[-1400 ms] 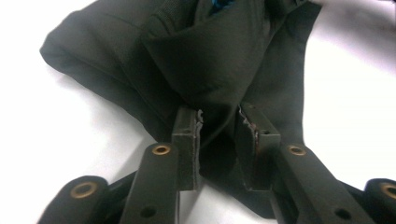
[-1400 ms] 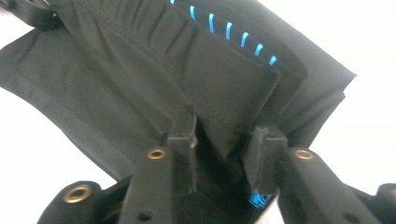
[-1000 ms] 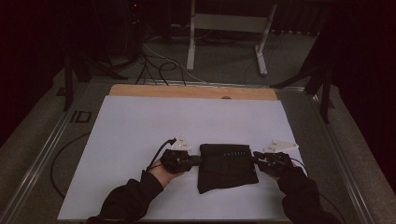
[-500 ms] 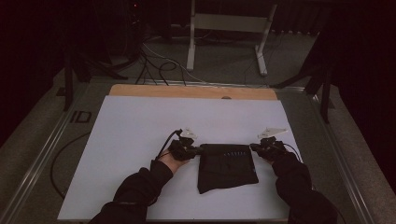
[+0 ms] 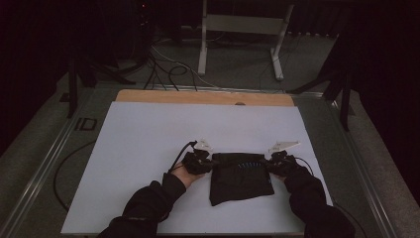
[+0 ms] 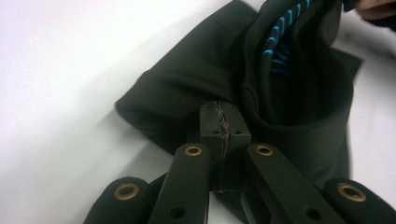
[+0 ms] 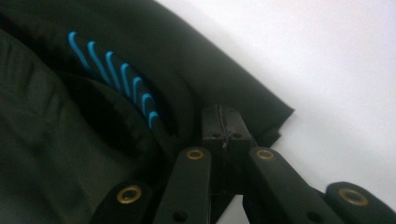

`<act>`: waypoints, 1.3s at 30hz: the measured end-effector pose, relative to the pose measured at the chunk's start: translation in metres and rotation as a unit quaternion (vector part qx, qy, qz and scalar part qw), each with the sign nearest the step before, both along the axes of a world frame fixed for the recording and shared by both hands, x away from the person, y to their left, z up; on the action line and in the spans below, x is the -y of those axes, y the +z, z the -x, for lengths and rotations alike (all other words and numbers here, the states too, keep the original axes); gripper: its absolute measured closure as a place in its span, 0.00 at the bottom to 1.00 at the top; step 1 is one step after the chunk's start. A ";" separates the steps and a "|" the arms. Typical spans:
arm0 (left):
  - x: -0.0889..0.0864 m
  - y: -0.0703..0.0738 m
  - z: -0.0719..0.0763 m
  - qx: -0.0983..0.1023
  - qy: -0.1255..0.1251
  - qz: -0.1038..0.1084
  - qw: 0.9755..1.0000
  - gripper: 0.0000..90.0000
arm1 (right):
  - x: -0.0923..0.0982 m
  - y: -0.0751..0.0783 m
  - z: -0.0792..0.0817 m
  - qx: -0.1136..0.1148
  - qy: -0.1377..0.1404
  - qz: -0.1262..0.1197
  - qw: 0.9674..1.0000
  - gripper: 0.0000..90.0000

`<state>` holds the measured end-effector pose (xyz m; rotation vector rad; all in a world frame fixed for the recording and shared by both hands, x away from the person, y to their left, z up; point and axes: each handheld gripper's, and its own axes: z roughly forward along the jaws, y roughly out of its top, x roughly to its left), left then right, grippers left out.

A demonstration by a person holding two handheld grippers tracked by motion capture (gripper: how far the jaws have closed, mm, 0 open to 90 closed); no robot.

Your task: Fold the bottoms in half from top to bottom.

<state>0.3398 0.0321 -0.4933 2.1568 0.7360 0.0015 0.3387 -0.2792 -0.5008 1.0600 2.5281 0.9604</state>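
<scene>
Both hands have slid forward along the sides of the dark folded garment since a second ago, from its middle up to its far corners, and the jaws of both tools have just been closing there.

Nearest, the person's dark-sleeved forearms come in low and angle inward, wrists close to the white table cover. The left gripper is clenched on the garment's far left corner; in the left gripper view its jaws meet tight with black cloth bunched at their tips. The right gripper is likewise pinched shut on the far right corner, fabric crowding against its closed jaws.

The garment lies flat on the cover, toward the near edge, between the two hands. It looks soft, light and limp, with blue stripes at the far hem, so it will likely sag and drape when lifted. Corners or the thicker hem seem the best places to hold, since thin layers may slip or separate.

Farther off, the wooden table edge stands bare.
</scene>
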 end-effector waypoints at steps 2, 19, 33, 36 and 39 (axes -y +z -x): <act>0.000 0.003 0.006 0.003 -0.009 0.006 1.000 1.00 | 0.001 0.003 0.005 0.003 0.002 -0.006 1.000 1.00; 0.010 0.009 0.049 0.008 -0.089 -0.011 0.996 0.99 | -0.011 0.012 0.063 0.012 0.049 -0.020 0.999 1.00; 0.008 0.000 0.061 0.007 -0.116 -0.044 0.992 0.99 | -0.006 0.010 0.090 0.001 0.049 -0.021 0.999 1.00; 0.008 -0.002 0.063 0.007 -0.118 -0.049 0.992 0.99 | -0.005 0.010 0.093 0.000 0.048 -0.024 0.999 1.00; 0.006 -0.004 0.064 0.006 -0.118 -0.048 0.992 0.99 | -0.004 0.009 0.097 -0.005 0.051 -0.024 0.998 1.00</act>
